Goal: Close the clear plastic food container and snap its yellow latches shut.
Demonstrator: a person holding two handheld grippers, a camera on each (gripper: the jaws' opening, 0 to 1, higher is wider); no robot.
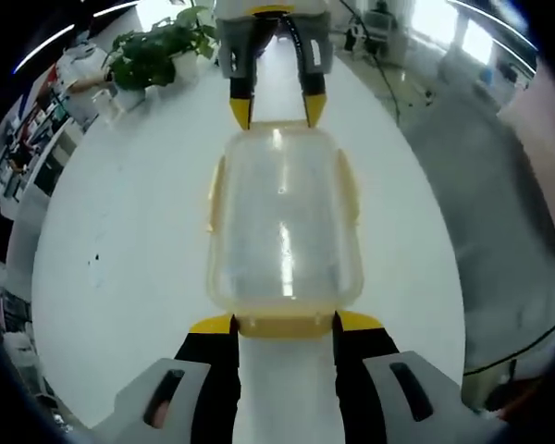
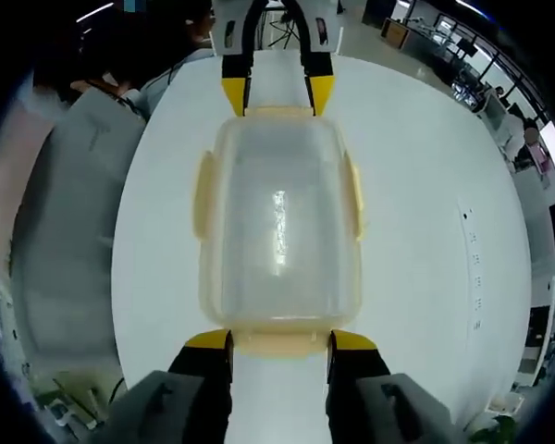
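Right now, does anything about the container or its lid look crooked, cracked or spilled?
Nothing stands out. The clear container sits square on the white table with its lid on and no spill around it. The left tool and right tool are open at opposite end latches, and the side latches look intact.

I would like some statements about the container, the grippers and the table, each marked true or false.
1. The lid lies on the container. True.
2. The table is black. False: it is white.
3. The left gripper and the right gripper stand at opposite ends of the container. True.
4. A potted plant stands on the table. True.
5. The latches are red. False: they are yellow.
6. The container holds food. False: it looks empty.
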